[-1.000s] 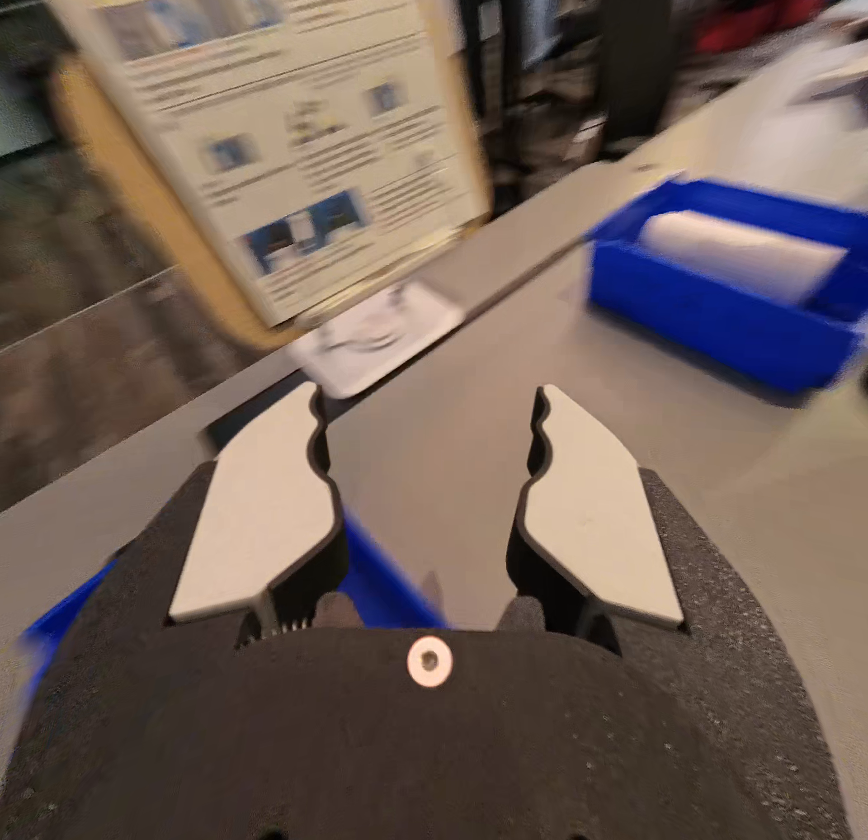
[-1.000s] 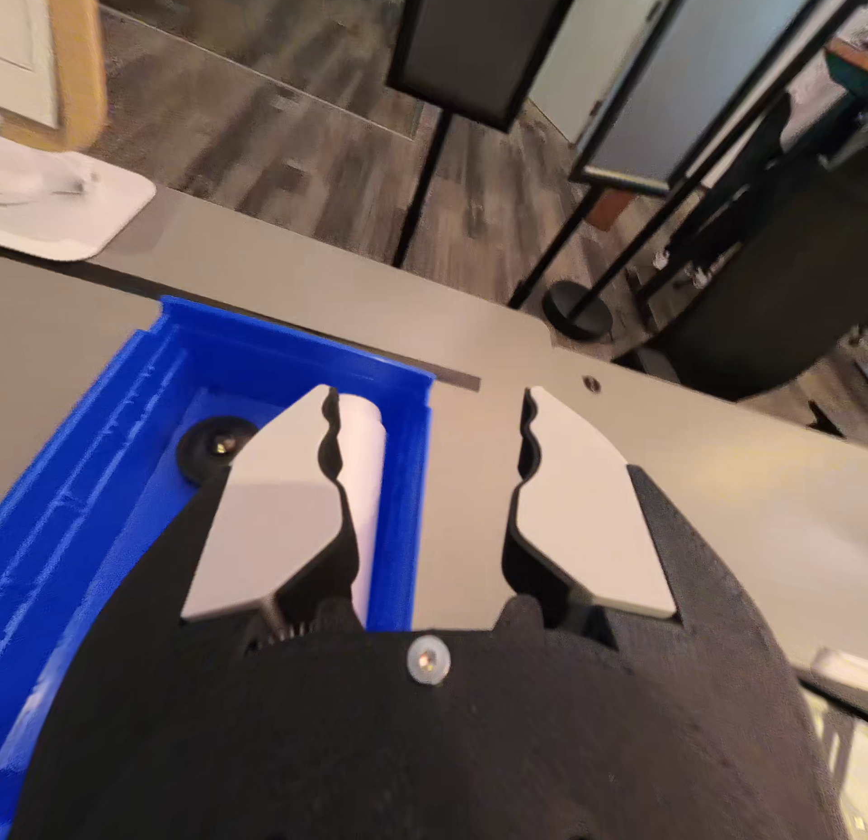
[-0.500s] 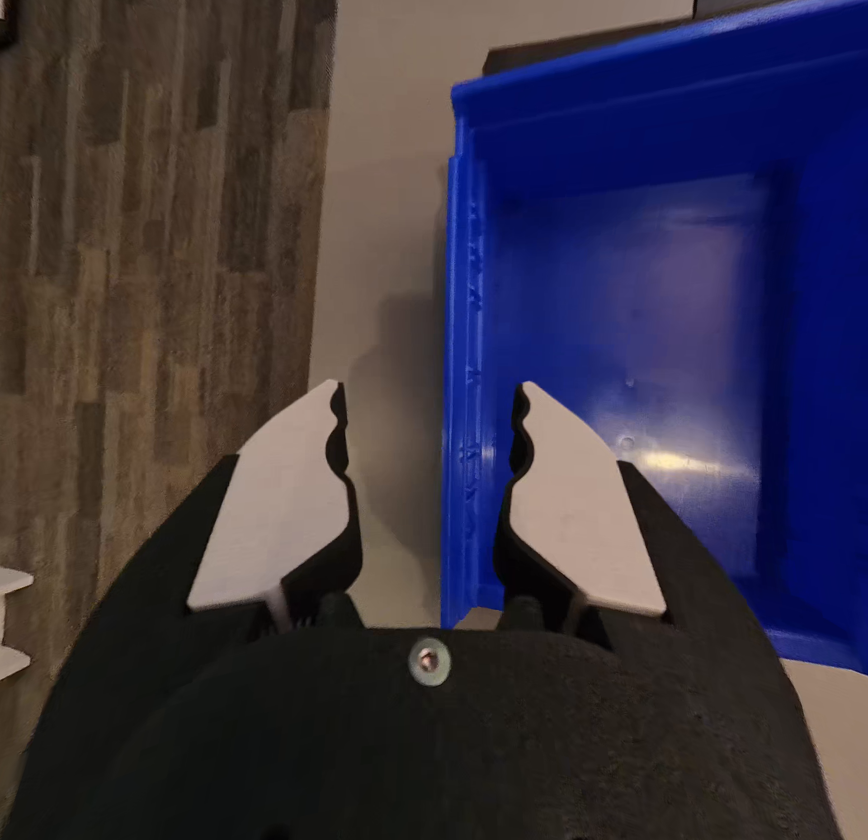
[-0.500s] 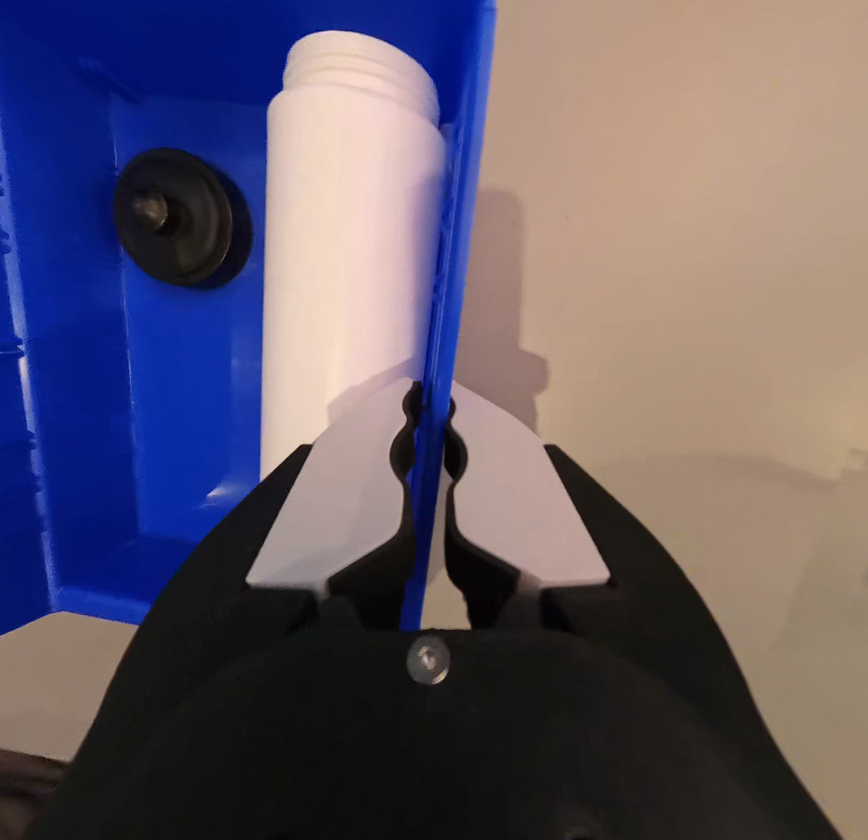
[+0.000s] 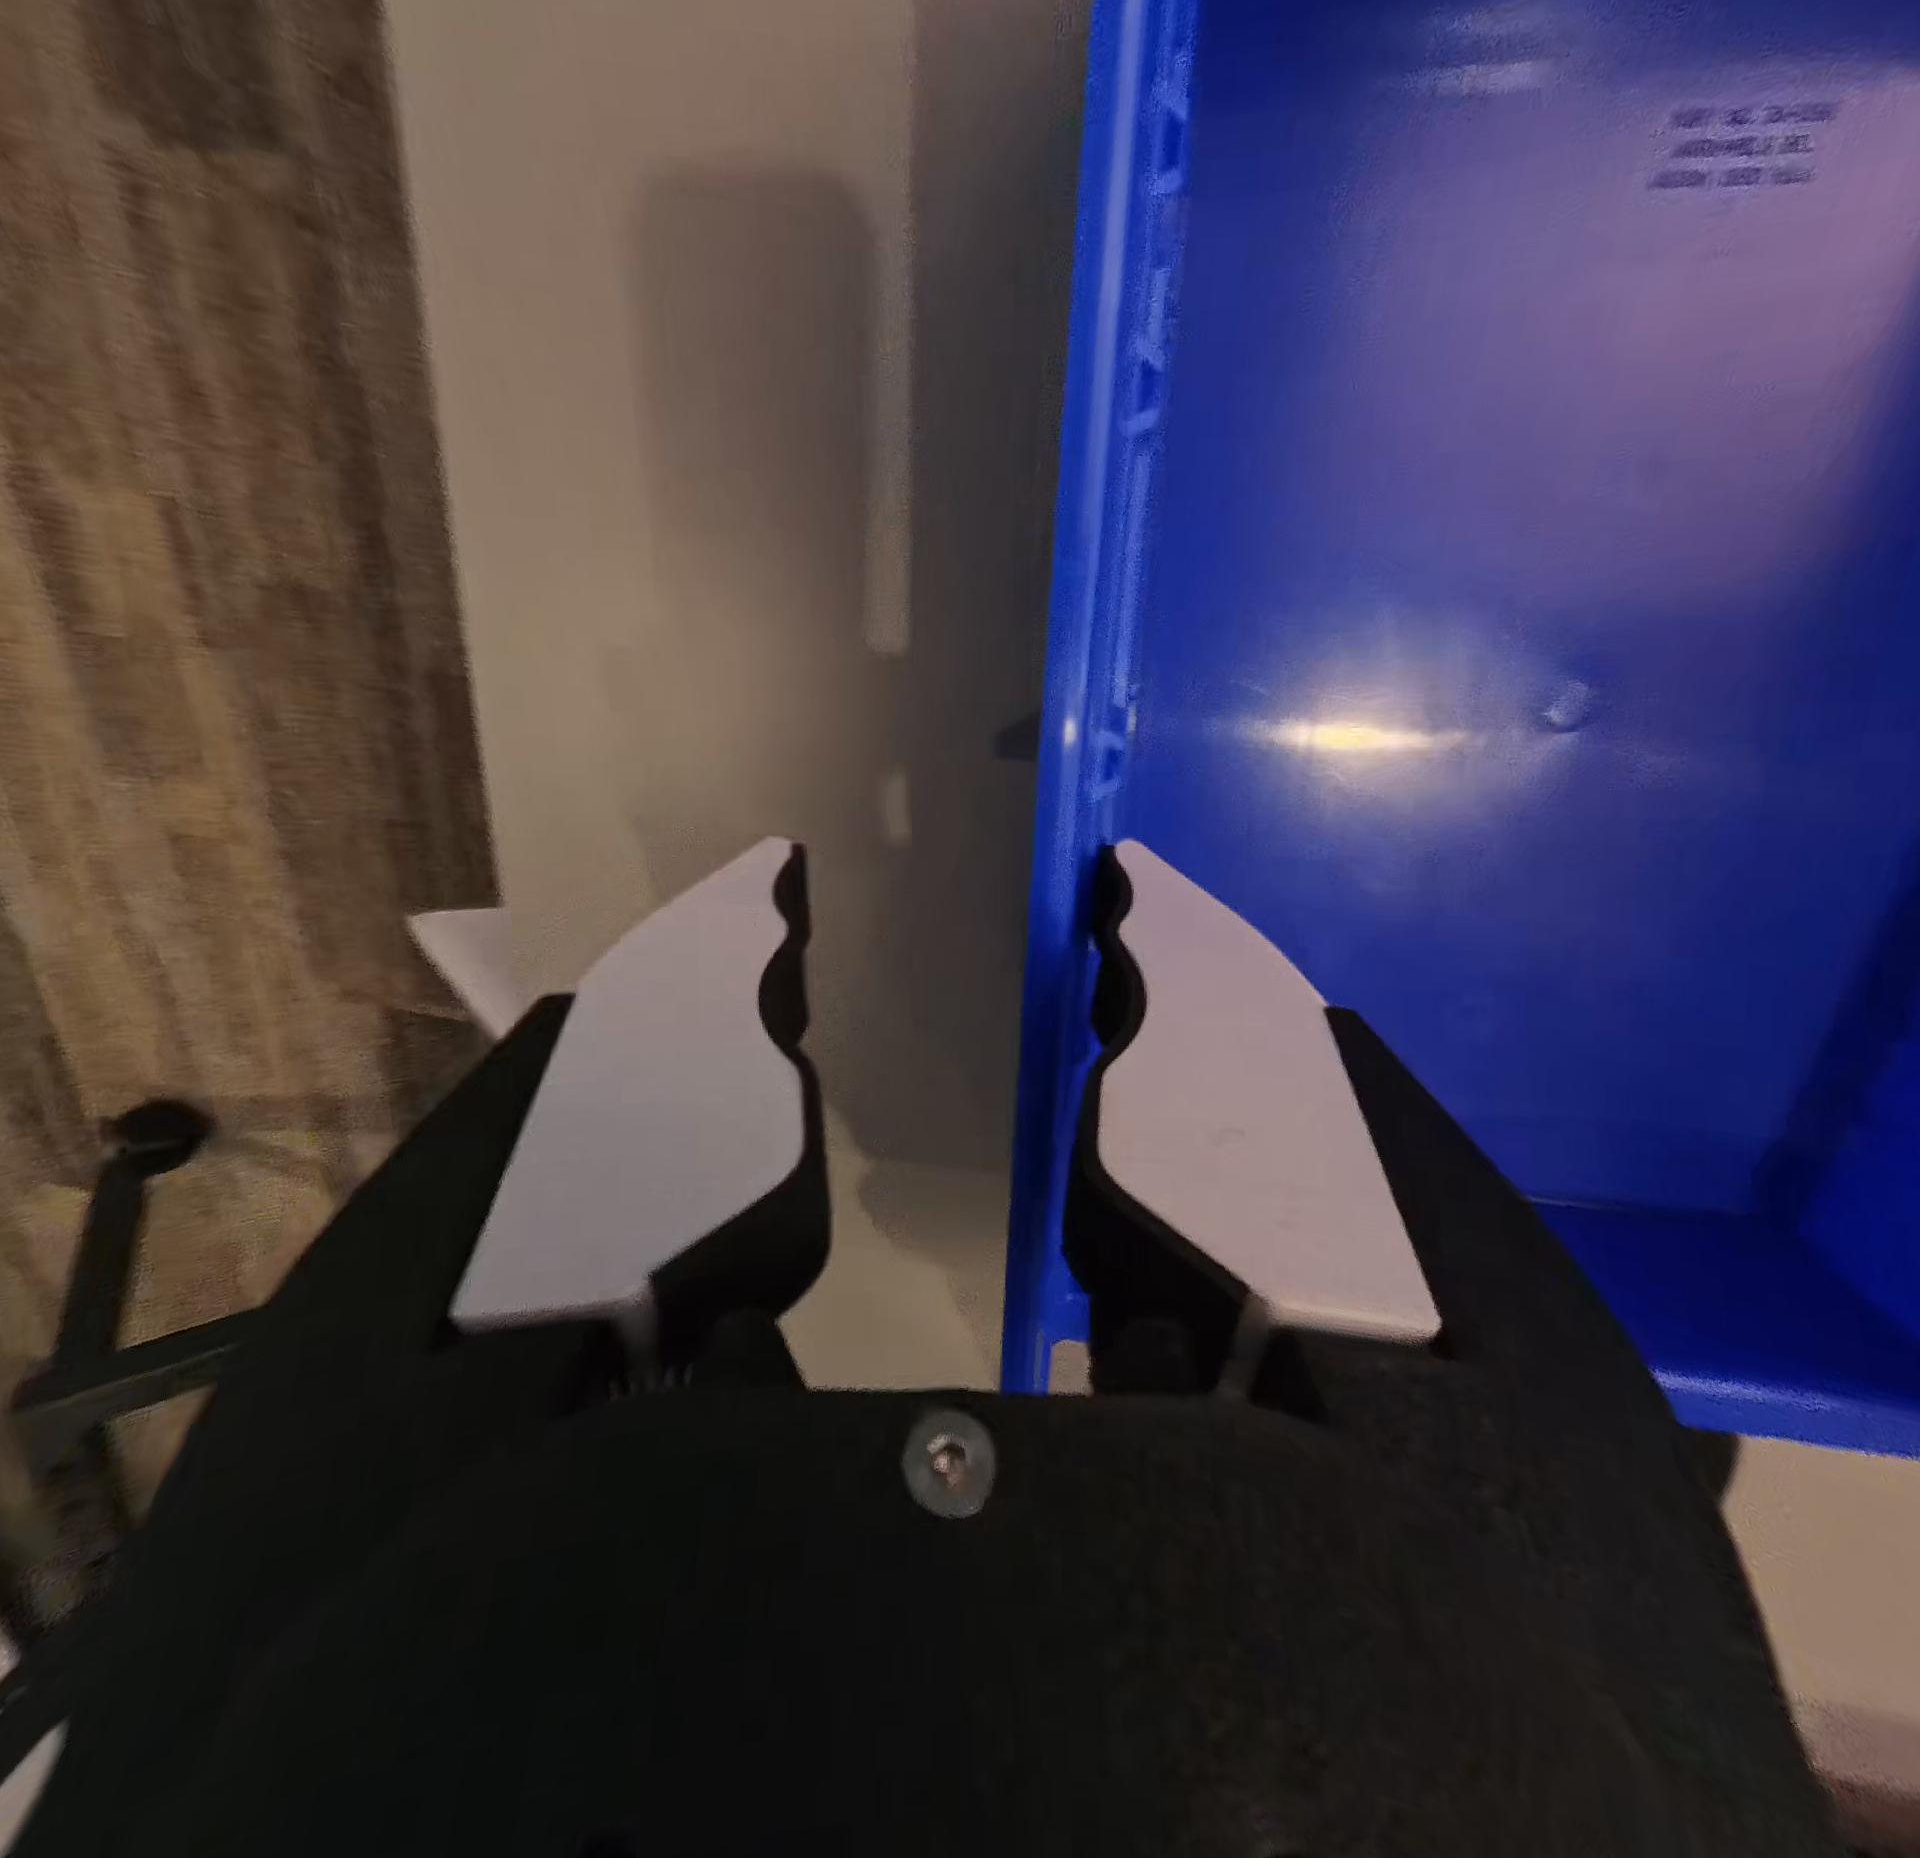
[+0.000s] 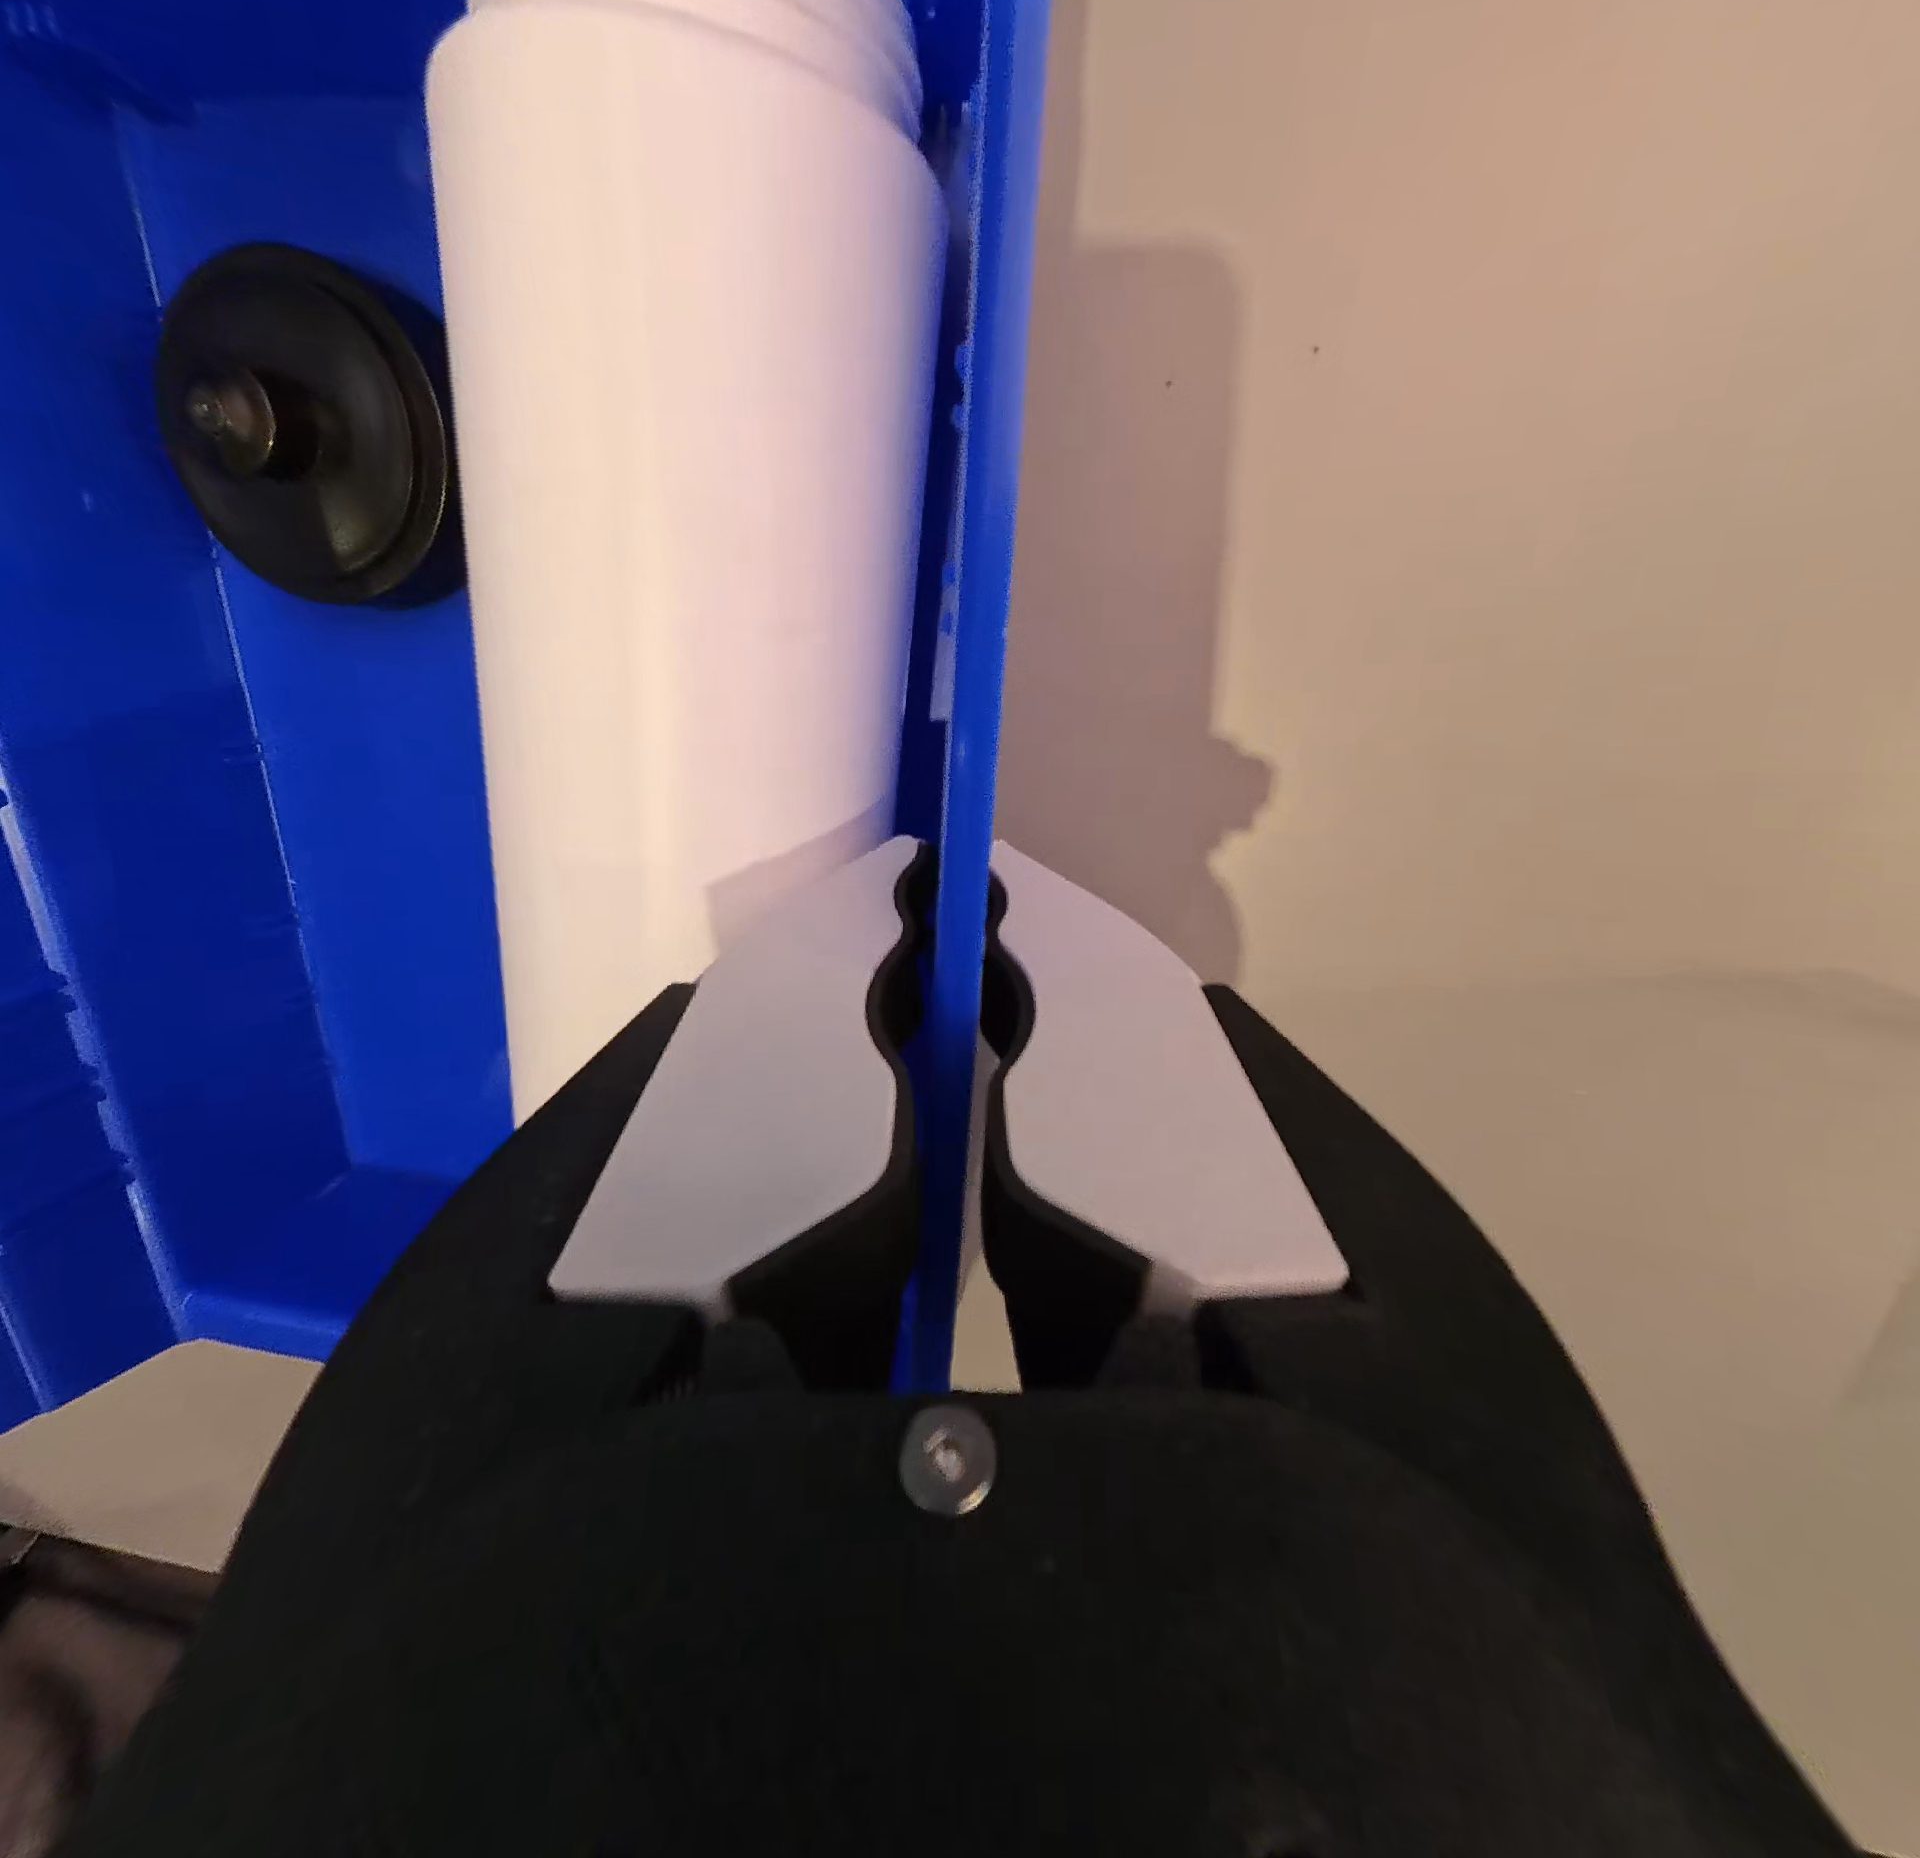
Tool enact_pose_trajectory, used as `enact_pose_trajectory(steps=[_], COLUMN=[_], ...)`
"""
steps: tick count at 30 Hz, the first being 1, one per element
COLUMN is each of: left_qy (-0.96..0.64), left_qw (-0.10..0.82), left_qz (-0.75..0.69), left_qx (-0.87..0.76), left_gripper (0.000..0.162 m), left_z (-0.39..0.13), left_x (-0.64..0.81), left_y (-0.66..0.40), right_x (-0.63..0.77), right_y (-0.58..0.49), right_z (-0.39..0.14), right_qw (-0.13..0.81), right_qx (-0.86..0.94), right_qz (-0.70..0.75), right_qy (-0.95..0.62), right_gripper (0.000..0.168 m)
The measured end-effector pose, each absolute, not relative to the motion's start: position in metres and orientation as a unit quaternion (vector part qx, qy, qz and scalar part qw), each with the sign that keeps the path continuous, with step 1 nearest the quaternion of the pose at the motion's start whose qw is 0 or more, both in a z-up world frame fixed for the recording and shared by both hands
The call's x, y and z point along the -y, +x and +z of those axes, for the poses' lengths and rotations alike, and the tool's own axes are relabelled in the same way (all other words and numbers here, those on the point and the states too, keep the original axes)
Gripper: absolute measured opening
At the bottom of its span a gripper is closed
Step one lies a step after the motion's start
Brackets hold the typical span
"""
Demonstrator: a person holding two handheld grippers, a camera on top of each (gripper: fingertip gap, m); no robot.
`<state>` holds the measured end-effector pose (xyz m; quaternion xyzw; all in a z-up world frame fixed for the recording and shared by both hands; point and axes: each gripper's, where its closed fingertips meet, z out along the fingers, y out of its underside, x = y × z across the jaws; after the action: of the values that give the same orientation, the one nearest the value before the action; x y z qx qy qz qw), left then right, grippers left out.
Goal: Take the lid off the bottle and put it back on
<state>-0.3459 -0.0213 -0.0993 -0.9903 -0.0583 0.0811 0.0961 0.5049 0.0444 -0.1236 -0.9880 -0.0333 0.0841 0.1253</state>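
A white bottle (image 6: pixel 675 458) lies on its side in a blue bin (image 6: pixel 1003 250), its threaded neck bare and pointing away. A black round lid (image 6: pixel 301 426) lies on the bin floor to its left. My right gripper (image 6: pixel 956 852) is shut on that bin's right wall, one finger inside against the bottle's base, one outside. My left gripper (image 5: pixel 951 858) is open and straddles the left wall of a second, empty blue bin (image 5: pixel 1558 458). Its right finger is inside at the wall, its left finger is outside over the table.
Both bins stand on a light grey table (image 6: pixel 1455 561). In the left wrist view the table edge runs on the left, with wood-pattern floor (image 5: pixel 208 458) beyond and a black stand foot (image 5: pixel 156 1133) low left.
Both grippers swung down from a level view onto the bins. The right gripper closed on its bin's wall and has moved in closer. The left gripper has come nearer its bin's left wall, still open.
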Motion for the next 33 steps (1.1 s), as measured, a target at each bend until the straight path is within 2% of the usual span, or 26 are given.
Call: enact_pose_trajectory(steps=[1,4,7,13,20,23,25,33], left_qy=[-0.992,-0.995,-0.995,-0.997,-0.975,-0.970,-0.963,-0.940], left_qw=[0.093,0.088,0.075,0.060,0.015,0.035,0.041,0.030], left_qz=[0.057,-0.007,0.051,0.036,0.162,0.141,0.138,0.172], left_qx=[0.060,0.052,0.037,-0.022,-0.151,-0.195,-0.227,-0.292], left_gripper=[0.044,0.004,0.011,0.012,0.039,0.039,0.045,0.050], left_z=[-0.102,-0.105,-0.105,-0.106,-0.108,-0.109,-0.110,-0.111], left_x=[0.020,0.018,0.016,0.009,0.011,0.010,0.011,0.029], left_y=[-0.341,-0.320,-0.320,-0.271,-0.208,-0.165,-0.141,-0.108], right_x=[-0.044,-0.039,-0.033,-0.021,-0.013,-0.015,-0.014,-0.010], right_y=[0.504,0.496,0.479,0.432,0.376,0.354,0.340,0.328], right_z=[-0.124,-0.124,-0.124,-0.124,-0.123,-0.123,-0.123,-0.125], right_qw=[0.122,0.103,0.075,0.026,0.001,0.009,0.011,-0.009], right_qx=[0.030,0.016,0.014,0.069,0.133,0.160,0.178,0.194], right_qz=[0.084,0.090,0.105,0.102,0.076,0.074,0.084,0.106], right_qy=[-0.989,-0.990,-0.992,-0.992,-0.988,-0.984,-0.980,-0.975], right_gripper=[0.008,0.008,0.008,0.010,0.011,0.011,0.011,0.011])
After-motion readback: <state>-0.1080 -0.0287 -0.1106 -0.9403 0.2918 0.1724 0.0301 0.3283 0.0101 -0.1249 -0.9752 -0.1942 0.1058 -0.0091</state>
